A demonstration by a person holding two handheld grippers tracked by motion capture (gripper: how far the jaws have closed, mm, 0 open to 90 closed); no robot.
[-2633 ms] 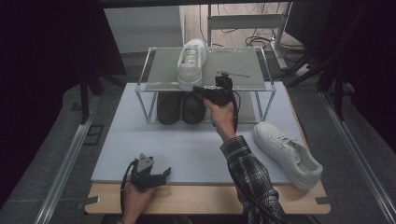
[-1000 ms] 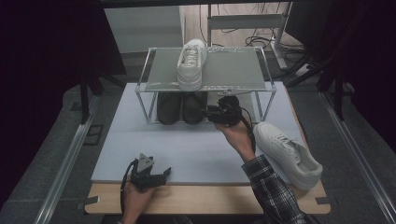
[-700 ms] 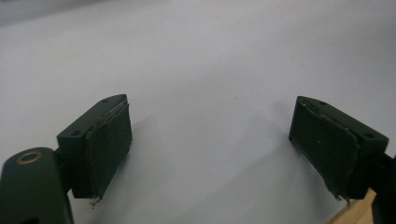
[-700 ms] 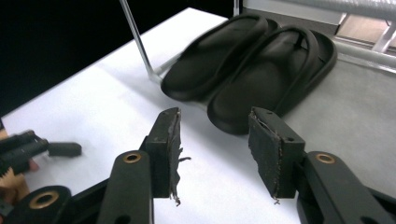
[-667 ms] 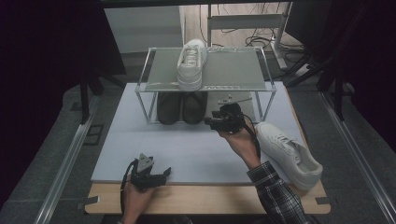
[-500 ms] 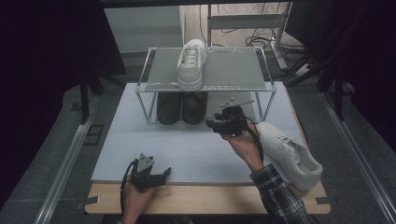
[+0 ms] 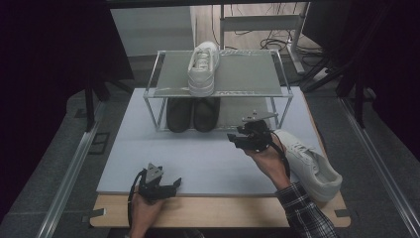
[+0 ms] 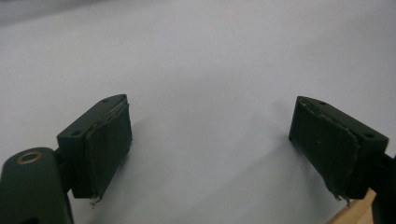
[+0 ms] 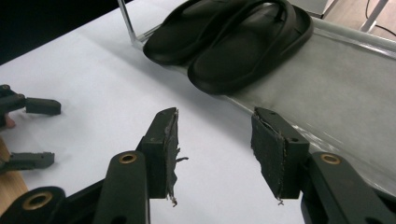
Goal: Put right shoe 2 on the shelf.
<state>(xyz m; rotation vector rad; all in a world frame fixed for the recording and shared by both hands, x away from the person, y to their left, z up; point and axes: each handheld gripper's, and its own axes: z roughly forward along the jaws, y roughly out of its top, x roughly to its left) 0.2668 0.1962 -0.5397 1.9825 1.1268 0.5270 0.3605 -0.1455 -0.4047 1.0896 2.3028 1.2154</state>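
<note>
The black slippers (image 9: 233, 37) look like smooth matt rubber, the white shoe (image 7: 309, 163) at lower right looks like soft leather, the rack (image 7: 158, 106) has shiny metal legs, and the table edge (image 7: 223, 215) is bare wood.

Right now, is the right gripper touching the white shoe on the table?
Cannot tell. In the high view the right gripper sits beside the white shoe, with the hand hiding any gap.

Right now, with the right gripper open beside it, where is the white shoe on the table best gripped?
Probably across the heel collar of the white shoe, coming from above. It lies upright on its sole, heel toward the person, and the open collar rim is narrow enough for the right gripper.
</note>
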